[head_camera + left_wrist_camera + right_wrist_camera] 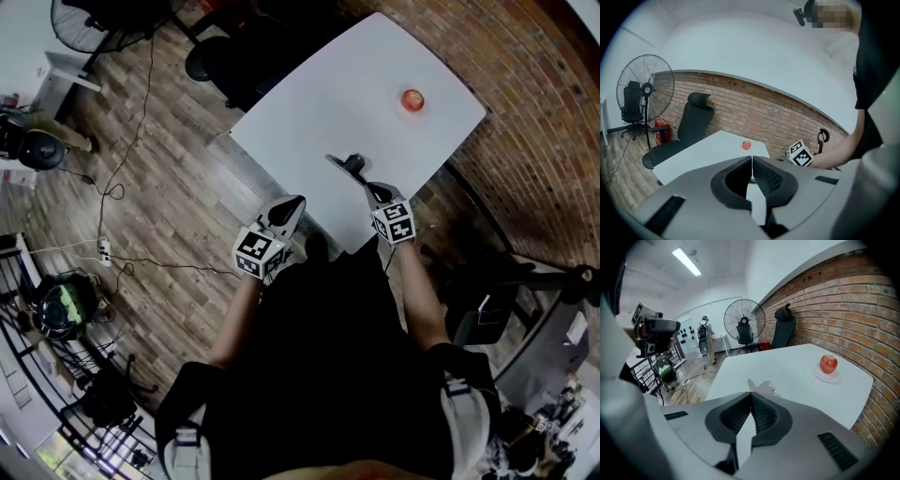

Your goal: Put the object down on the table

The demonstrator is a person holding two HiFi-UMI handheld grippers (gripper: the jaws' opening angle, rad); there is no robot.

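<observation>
A small thin grey metal object [337,160] lies on the white table [375,75] close to its near edge. In the right gripper view the object [763,387] sits directly past my jaw tips. My right gripper [359,174] [750,393] is shut; the jaws meet with no gap, and I cannot tell if they pinch the object's edge. My left gripper [298,201] [752,157] is shut on nothing and hangs just off the table's near left edge. A red apple [412,98] [828,363] on a small plate [826,377] sits at the table's far right.
A black office chair [211,61] [691,124] stands at the table's far left side. A brick wall [525,141] runs along the right. A standing fan [644,89] and cables [112,192] occupy the wooden floor on the left.
</observation>
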